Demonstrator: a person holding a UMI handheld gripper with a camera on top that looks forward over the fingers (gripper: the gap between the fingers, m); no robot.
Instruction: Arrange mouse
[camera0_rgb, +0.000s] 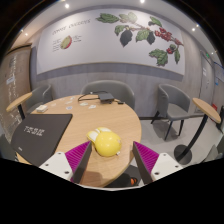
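Observation:
A rounded yellow mouse (108, 144) lies on the round wooden table (70, 108) near its front edge, with a small pale piece (96, 133) touching its far left side. My gripper (112, 160) is open and empty. Its magenta pads (78, 155) stand wide apart, and the mouse sits just ahead of the fingertips, in line with the gap and touching neither finger. A dark flat rectangular mat or closed laptop (40, 131) lies on the table to the left of the mouse.
A small dark object (103, 97) lies at the table's far side. Grey armchairs (172, 101) stand behind and to the right of the table. Other wooden tables (208, 108) stand at the sides. The table's edge falls off just below the fingers.

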